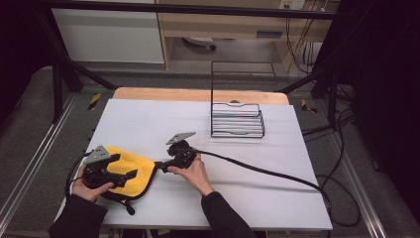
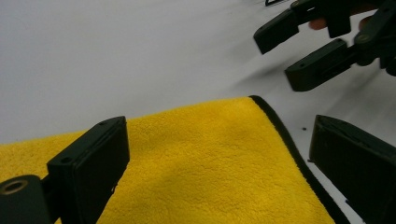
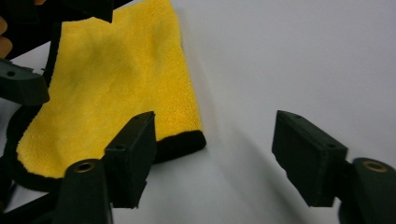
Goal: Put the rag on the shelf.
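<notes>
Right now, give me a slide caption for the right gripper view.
Open right claw nears the corner of a folded yellow cloth on a white table.

Yellow cloth (image 1: 130, 169): near portion hidden beneath left gripper (image 1: 130, 175); cut off by frame edges in both gripper views.

left gripper (image 1: 130, 174): fingers spread wide, low | right gripper (image 1: 159, 165): fingers parted (nothing pinched), pointing left
</notes>
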